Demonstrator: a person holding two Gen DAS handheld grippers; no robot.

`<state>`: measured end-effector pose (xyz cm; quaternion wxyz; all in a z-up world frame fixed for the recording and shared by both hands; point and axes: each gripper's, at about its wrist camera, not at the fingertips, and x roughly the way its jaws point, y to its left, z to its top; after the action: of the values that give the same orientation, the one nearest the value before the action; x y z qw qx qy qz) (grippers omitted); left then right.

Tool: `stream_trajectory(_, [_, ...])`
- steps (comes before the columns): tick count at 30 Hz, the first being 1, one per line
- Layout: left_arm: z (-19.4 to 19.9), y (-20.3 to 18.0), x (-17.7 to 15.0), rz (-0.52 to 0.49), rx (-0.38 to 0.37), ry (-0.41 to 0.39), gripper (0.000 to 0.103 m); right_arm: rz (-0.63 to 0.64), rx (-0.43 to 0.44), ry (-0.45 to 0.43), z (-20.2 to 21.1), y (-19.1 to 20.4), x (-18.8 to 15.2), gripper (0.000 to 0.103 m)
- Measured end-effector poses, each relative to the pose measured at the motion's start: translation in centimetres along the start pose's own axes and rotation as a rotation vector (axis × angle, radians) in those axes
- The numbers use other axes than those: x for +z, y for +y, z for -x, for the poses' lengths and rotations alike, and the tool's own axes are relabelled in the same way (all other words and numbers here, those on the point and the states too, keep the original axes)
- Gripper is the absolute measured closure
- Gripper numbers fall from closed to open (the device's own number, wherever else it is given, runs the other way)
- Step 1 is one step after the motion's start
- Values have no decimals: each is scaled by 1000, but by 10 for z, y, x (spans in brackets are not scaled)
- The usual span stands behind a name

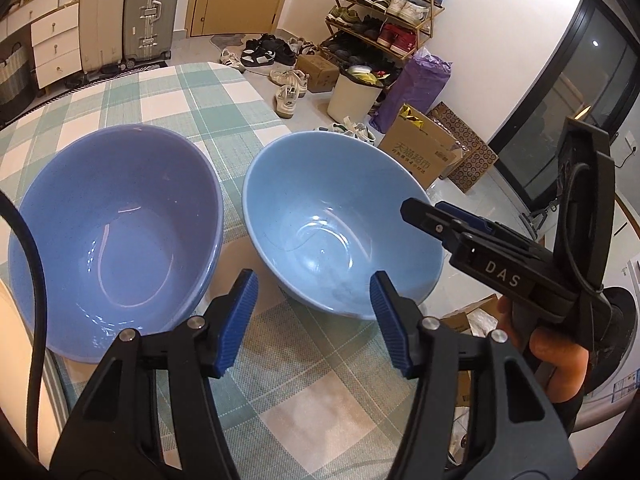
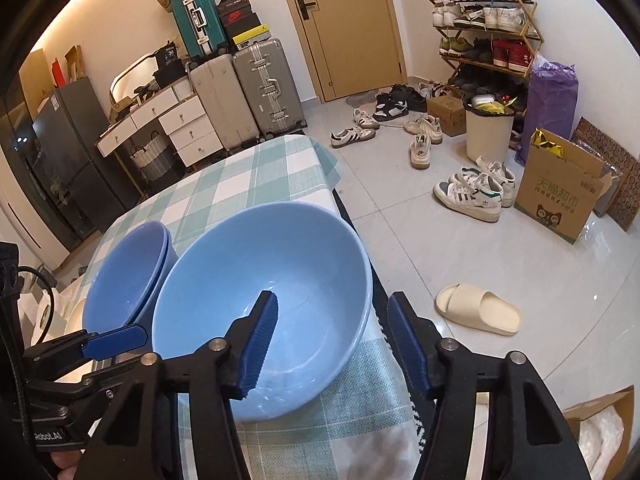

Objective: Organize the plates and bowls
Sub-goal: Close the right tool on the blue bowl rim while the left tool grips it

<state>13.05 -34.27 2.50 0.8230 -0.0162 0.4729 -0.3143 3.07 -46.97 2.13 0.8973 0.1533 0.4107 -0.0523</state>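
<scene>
Right gripper [image 2: 332, 344] parted, straddling rim of light blue bowl [image 2: 280, 280] at table [image 2: 240, 168] edge, not clamped; left gripper [image 1: 314, 324] parted, empty; stacked darker bowls [image 1: 120, 216] beside.

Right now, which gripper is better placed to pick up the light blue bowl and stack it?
Probably the right gripper: its jaws straddle the light blue bowl rim, one finger inside. The left gripper hangs open in front of it, over the tablecloth.
</scene>
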Motion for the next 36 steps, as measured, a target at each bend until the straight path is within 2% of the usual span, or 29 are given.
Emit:
stream_trajectory(12, [-9,-2,3,-2,15,2,48,-4,-1,0,-10,-4,6,62])
stream_trajectory(20, [-16,-1,5,-18,41,4,58,-5,-17,-9,-13,-10,9,77])
stream_trajectory(24, [-20,0,4,-37,65,1,66,12,-33,-15,-13,-8,8,78])
stream_trajectory(36, [-21,-1,2,-48,78,-13,67,28,-35,-29,-8,-3,5,78])
